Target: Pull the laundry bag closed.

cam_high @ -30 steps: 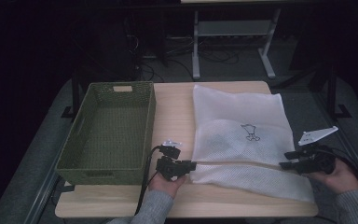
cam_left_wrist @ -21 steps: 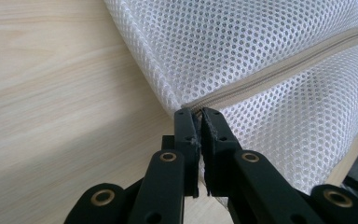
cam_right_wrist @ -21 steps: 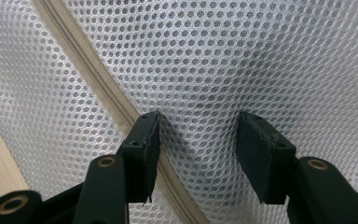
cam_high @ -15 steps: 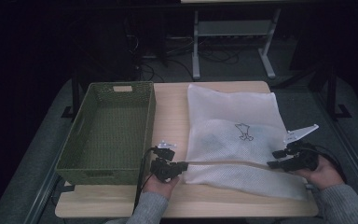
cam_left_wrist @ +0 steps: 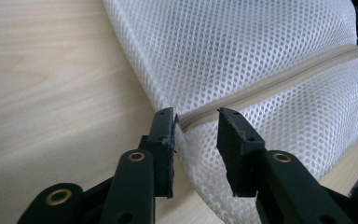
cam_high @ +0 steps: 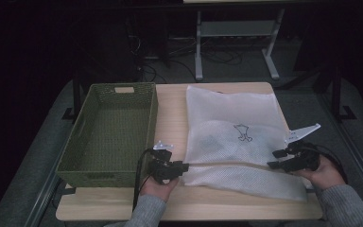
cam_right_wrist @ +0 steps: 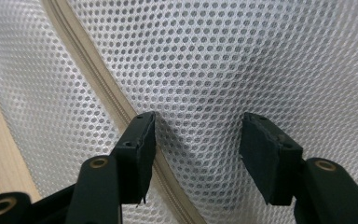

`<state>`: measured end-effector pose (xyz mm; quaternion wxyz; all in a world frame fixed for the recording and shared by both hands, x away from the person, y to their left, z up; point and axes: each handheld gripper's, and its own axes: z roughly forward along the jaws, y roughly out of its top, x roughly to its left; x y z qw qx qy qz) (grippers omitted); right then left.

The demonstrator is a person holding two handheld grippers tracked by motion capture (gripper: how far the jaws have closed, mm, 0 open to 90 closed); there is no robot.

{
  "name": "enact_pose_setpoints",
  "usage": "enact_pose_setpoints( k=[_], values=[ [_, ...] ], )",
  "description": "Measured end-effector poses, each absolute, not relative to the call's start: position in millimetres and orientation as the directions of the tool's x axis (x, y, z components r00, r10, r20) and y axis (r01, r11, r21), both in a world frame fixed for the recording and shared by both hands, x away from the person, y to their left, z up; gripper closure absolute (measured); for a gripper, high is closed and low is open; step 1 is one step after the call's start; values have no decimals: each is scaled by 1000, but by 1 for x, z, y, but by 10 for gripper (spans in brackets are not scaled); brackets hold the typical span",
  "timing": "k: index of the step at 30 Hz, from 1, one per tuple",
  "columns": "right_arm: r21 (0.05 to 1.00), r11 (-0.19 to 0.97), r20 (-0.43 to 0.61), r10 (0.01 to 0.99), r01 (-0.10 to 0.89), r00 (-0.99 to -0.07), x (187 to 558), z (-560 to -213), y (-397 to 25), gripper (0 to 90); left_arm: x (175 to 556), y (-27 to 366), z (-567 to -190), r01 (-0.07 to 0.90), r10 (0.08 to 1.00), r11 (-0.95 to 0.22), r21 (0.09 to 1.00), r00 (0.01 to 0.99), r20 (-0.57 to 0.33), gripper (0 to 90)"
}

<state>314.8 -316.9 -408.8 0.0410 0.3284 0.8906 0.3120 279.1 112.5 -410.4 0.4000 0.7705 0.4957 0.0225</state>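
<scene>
A white mesh laundry bag [cam_high: 231, 118] lies flat on the right half of the wooden table [cam_high: 170, 109]. A beige zipper [cam_high: 227, 163] runs across its near part. My left gripper [cam_high: 184, 166] sits at the bag's left edge, open, with the zipper's end [cam_left_wrist: 200, 116] between its jaws [cam_left_wrist: 196, 116]. My right gripper [cam_high: 273, 159] is at the bag's right side, also open. It hovers close over the mesh [cam_right_wrist: 242, 56] with its jaws [cam_right_wrist: 198, 122] spread, and the zipper [cam_right_wrist: 98, 74] runs just past its left jaw. Neither gripper holds anything.
An empty olive-green woven basket [cam_high: 123, 85] stands on the left half of the table, close to my left gripper. A strip of bare wood lies between basket and bag. Beyond the table are a dark floor and a metal stand [cam_high: 236, 28].
My right gripper has moved left, inward over the bag's right side. The bag's near part has shifted and bunched slightly. My left gripper has stayed at the zipper's left end.
</scene>
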Motion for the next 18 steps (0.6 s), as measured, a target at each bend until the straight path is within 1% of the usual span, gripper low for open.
enact_pose_setpoints(
  k=[7, 13, 18],
  values=[
    [605, 573, 140, 608, 553, -782, 312, -406, -319, 424, 282, 113, -407, 740, 762, -173, 650, 519, -388, 613],
    [618, 559, 148, 609, 553, -779, 309, -405, -320, 411, 284, 114, -406, 734, 736, -162, 659, 535, -415, 590],
    [631, 548, 153, 607, 550, -780, 308, -402, -320, 399, 283, 115, -406, 729, 726, -161, 665, 544, -420, 566]
  ],
)
